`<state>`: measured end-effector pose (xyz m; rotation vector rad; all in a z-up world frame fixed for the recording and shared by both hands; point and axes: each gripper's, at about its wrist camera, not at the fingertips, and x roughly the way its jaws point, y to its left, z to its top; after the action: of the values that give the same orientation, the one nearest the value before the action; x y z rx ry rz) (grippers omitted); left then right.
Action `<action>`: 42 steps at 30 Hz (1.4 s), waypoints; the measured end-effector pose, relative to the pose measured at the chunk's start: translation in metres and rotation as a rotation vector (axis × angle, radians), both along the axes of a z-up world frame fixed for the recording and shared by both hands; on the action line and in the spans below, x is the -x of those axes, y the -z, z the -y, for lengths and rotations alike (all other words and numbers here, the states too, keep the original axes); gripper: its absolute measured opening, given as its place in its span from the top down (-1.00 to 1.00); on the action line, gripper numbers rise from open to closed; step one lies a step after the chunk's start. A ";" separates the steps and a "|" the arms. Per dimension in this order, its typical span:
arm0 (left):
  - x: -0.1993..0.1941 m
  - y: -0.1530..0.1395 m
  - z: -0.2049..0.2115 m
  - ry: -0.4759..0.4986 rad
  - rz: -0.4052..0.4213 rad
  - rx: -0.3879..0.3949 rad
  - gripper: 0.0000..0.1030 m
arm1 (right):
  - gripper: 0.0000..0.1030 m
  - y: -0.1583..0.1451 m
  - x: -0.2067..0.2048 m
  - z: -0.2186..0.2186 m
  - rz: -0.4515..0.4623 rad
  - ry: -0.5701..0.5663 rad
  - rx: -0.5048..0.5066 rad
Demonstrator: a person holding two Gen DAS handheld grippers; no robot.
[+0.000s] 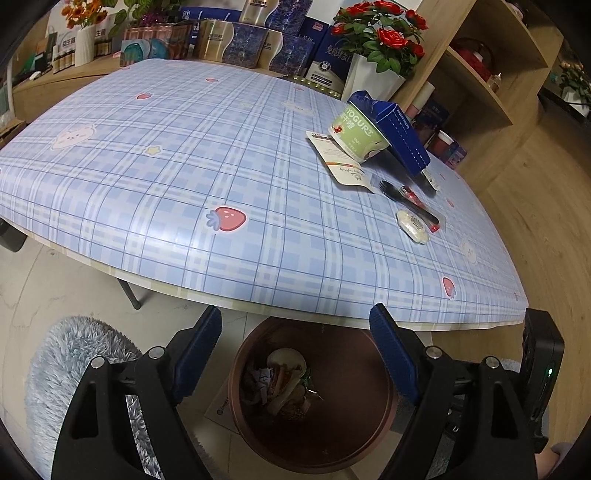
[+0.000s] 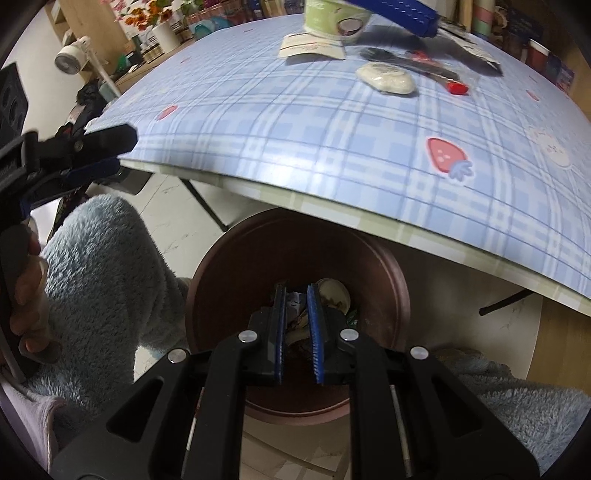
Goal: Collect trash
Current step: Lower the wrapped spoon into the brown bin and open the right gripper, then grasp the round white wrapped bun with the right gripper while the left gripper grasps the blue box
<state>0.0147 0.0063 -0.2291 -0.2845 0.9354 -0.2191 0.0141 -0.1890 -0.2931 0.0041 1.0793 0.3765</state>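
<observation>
A brown round bin [image 1: 384,417] stands on the floor under the table's near edge, with crumpled trash [image 1: 284,384] inside. My left gripper [image 1: 295,325] is open and empty above the bin. On the table's right side lie a green yogurt cup [image 1: 360,134], a blue carton [image 1: 399,129], a white packet [image 1: 343,162], a black fork [image 1: 402,199], a red item [image 1: 417,201] and a small white sachet [image 1: 412,226]. My right gripper [image 2: 296,295] hangs over the bin [image 2: 221,266], its jaws a narrow gap apart with nothing between them. The sachet [image 2: 386,78] and the cup [image 2: 332,18] also show in the right wrist view.
The table [image 1: 184,166] has a blue plaid cloth with strawberries. Boxes and flower pots [image 1: 373,70] line its far edge. A wooden shelf [image 1: 491,74] stands at the right. My fluffy blue sleeves [image 2: 110,277] flank the bin. The left gripper [image 2: 92,155] shows at the left of the right wrist view.
</observation>
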 end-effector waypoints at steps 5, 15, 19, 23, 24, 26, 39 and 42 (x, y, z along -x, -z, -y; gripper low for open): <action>-0.001 0.001 0.002 0.001 -0.002 -0.006 -0.56 | -0.31 -0.009 0.001 0.007 0.049 0.041 0.014; -0.002 0.002 0.005 0.010 0.001 -0.020 -0.56 | -0.89 -0.042 0.009 0.030 0.231 0.152 -0.012; -0.001 0.002 0.009 0.019 0.005 -0.032 -0.56 | -0.89 -0.049 0.007 0.049 0.257 0.222 -0.095; -0.001 0.000 0.013 0.030 0.007 -0.045 -0.56 | -0.89 -0.059 0.005 0.063 0.316 0.271 -0.195; -0.001 0.000 0.014 0.030 0.006 -0.047 -0.56 | -0.89 -0.061 0.004 0.066 0.331 0.276 -0.214; -0.002 0.001 0.015 0.035 -0.001 -0.052 -0.56 | -0.89 -0.066 0.001 0.073 0.369 0.296 -0.242; -0.024 -0.002 0.018 0.039 -0.023 -0.068 -0.56 | -0.89 -0.065 -0.086 0.063 0.314 0.184 -0.100; -0.034 -0.005 0.019 0.037 -0.014 -0.083 -0.56 | -0.88 -0.061 -0.103 0.050 0.302 0.128 -0.067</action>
<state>0.0487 -0.0123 -0.2244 -0.1929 0.9614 -0.2123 0.1172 -0.2389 -0.2320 0.0738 0.7633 0.2870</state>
